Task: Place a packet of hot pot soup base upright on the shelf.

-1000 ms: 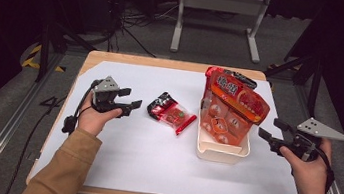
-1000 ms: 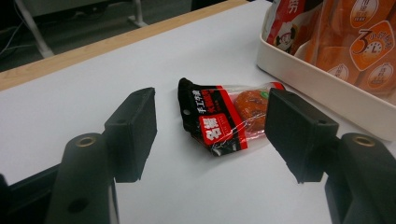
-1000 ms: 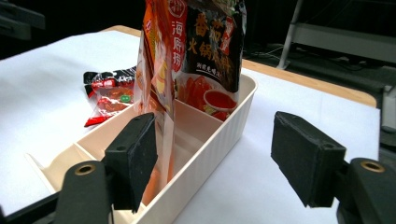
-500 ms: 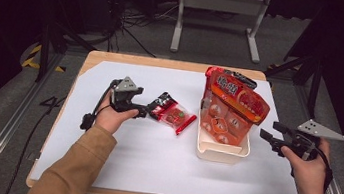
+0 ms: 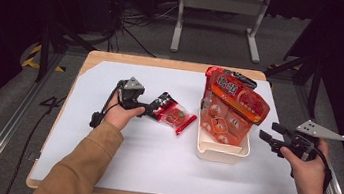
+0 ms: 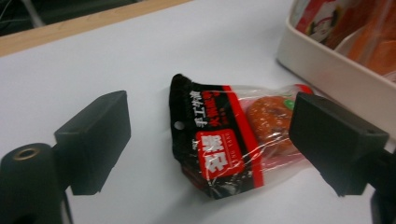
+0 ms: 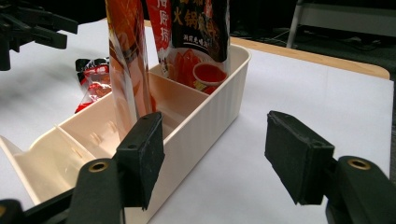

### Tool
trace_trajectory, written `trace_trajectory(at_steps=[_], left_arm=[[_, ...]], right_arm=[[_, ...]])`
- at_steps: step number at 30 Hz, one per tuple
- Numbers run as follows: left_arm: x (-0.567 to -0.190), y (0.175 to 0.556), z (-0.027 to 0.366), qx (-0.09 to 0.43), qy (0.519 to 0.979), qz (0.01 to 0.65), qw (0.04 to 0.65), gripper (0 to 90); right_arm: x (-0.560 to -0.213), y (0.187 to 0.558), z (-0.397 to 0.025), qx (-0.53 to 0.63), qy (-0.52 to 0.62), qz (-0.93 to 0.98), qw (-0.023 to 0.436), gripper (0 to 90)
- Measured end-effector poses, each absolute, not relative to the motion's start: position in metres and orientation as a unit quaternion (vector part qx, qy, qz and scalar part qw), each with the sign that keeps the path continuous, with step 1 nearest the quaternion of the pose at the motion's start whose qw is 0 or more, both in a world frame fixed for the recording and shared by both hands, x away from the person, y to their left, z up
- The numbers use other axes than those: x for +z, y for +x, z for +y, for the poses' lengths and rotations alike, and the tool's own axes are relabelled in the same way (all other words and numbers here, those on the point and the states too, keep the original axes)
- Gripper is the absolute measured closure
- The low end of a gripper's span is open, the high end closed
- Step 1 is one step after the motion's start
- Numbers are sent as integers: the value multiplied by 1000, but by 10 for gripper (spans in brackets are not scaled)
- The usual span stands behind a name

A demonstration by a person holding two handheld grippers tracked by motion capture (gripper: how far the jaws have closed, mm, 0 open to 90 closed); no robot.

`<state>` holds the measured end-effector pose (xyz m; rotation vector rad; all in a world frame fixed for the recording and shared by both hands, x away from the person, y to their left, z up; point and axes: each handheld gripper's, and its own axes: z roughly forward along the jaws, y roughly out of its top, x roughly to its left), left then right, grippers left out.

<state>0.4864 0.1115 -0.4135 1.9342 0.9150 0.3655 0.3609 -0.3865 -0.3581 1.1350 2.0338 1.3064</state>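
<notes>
The left gripper (image 5: 150, 110) has slid across the table to the snack packet (image 6: 224, 140), jaws wide apart around it, nothing gripped yet; pickup looks imminent.

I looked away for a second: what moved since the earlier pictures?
The left claw moved right across the table to the small snack packet, open with its jaws either side, not yet gripping. The right claw, the packet and the cream bin stayed put.
</notes>
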Motion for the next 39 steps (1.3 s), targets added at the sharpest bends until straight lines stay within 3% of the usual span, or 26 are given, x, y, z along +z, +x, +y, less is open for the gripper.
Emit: trace_trajectory(at_steps=[5,11,15,34,39], left_arm=[[-421,492,112,129,784,395,460,96],[-428,496,112,103,789,395,459,205],[-434,497,110,76,796,400,449,232],[-450,500,104,22,814,395,425,270],[-450,499,105,22,811,396,430,367]], right_arm=[[-360,362,-386,473,414,743,231,370],[-363,363,-384,471,418,743,228,362],[-363,363,-383,472,419,742,224,358],[-366,364,-384,465,418,748,223,373],[-367,365,-383,465,414,750,224,374]])
